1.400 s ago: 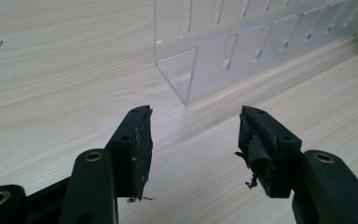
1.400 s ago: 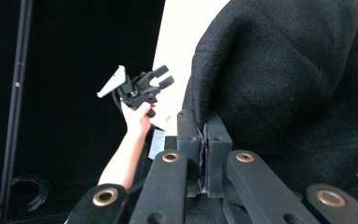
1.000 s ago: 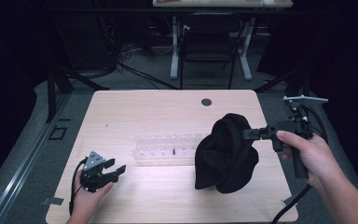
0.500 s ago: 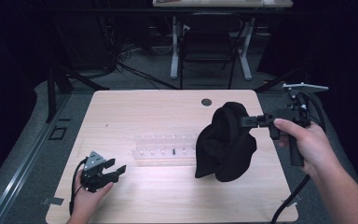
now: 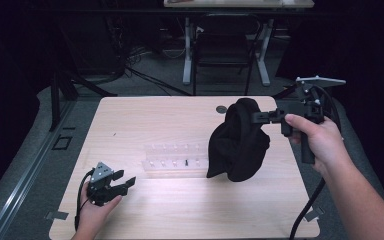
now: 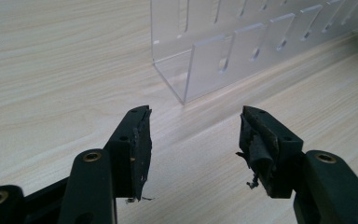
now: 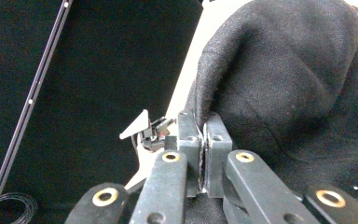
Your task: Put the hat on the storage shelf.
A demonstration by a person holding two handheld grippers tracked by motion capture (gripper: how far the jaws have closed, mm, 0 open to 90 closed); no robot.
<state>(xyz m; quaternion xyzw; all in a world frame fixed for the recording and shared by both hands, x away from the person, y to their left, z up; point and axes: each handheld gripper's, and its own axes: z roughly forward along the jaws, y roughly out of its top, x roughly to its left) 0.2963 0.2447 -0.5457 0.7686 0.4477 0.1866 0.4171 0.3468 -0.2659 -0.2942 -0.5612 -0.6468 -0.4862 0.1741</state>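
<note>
A black cloth hangs over the right half of the table, lifted by its upper edge; its lower end seems to touch the wood. My right gripper is shut on that edge, held level by a hand at the right. In the right gripper view the jaws are pressed together on the black cloth, my right gripper pinching a fold. A clear plastic rack with slots lies at mid table, left of the cloth. My left gripper rests near the front left, open and empty. In its own view the left gripper faces the clear rack.
The wooden table has a small dark round inset near its far edge. Beyond the table stand desk legs and cables on a dark floor. A cable trails from the right gripper off the front right edge.
My right gripper has risen and drawn back toward the far right with the cloth, which now hangs taller and narrower. The left gripper has stayed where it was.
</note>
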